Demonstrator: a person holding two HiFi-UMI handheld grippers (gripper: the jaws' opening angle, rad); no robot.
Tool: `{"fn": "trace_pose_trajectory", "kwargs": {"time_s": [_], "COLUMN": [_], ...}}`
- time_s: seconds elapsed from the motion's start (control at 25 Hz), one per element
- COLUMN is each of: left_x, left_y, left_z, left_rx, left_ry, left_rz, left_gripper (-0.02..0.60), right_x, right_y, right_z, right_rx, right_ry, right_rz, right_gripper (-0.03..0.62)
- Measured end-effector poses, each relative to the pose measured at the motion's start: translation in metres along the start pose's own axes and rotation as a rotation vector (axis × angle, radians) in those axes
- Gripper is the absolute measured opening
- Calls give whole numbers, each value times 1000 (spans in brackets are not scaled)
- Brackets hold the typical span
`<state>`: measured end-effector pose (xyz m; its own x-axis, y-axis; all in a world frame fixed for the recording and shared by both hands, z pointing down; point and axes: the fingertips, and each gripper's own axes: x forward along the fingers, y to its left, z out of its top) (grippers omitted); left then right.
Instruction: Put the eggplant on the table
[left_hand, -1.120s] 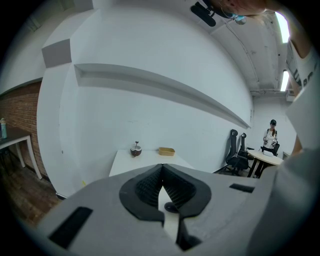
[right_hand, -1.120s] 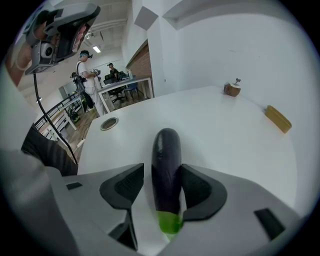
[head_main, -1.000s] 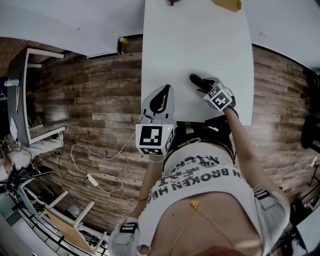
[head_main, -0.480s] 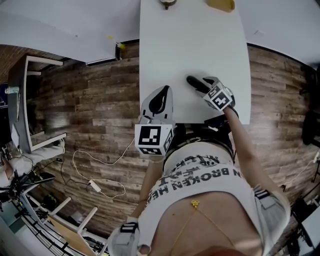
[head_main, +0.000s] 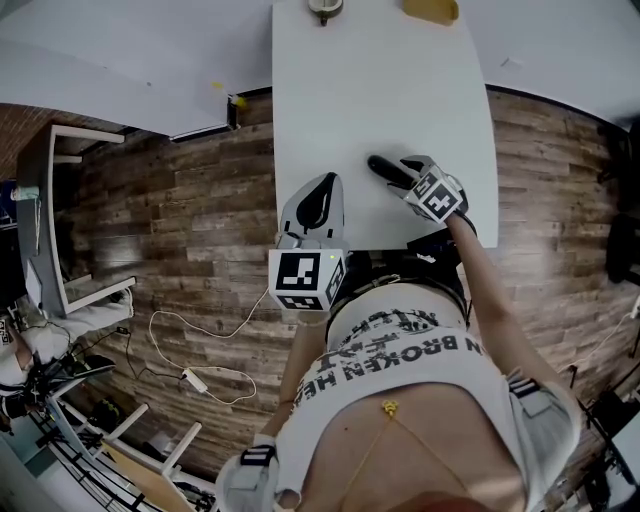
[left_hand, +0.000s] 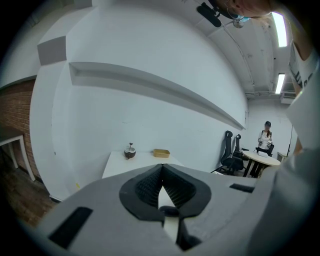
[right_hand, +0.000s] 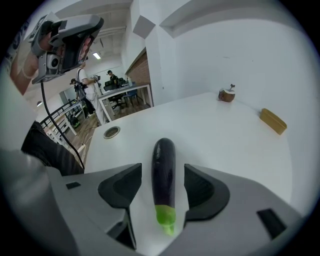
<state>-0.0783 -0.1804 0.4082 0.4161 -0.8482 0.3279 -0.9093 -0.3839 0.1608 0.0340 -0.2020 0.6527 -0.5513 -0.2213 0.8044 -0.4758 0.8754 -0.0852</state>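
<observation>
A dark purple eggplant with a green stem end lies flat on the white table, also seen from above. My right gripper straddles it, pointing steeply down near the table's front right. Its jaws have just been opening and stand open, with a gap on each side of the eggplant. My left gripper hovers at the table's front edge, left of the right one. Its dark pads meet, shut on nothing.
A brown coconut-like cup and a yellow tray stand at the table's far end. A round cable hole sits in the tabletop. A white cable lies on the wooden floor at the left, beside another desk.
The head view has drifted slightly. Both grippers and the eggplant keep their places on the table.
</observation>
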Motion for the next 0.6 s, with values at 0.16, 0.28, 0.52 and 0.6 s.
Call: {"fn": "trace_pose_trajectory", "kwargs": {"time_s": [0.16,0.28,0.52,0.6], "left_x": [4,8,15,18], "left_y": [-4,-7,-17,-20], "left_z": [-2,-2,0,0], "left_rx": [1,6,18,23], "left_ry": [8,13,17,18], "left_rz": [-16,-29,-61,-73], "left_gripper": [6,6,6,6], "right_x": [-8,-16,-39,-47], "right_y": [-3,-3,-6,-7], "right_z": [5,11,24,27], "right_rx": [-12,-36,-55,-56], "right_ry": [-23,-38,-91,-112], "right_rz": [-13,-6,-35,-48], "right_gripper": [239,238,128,79]}}
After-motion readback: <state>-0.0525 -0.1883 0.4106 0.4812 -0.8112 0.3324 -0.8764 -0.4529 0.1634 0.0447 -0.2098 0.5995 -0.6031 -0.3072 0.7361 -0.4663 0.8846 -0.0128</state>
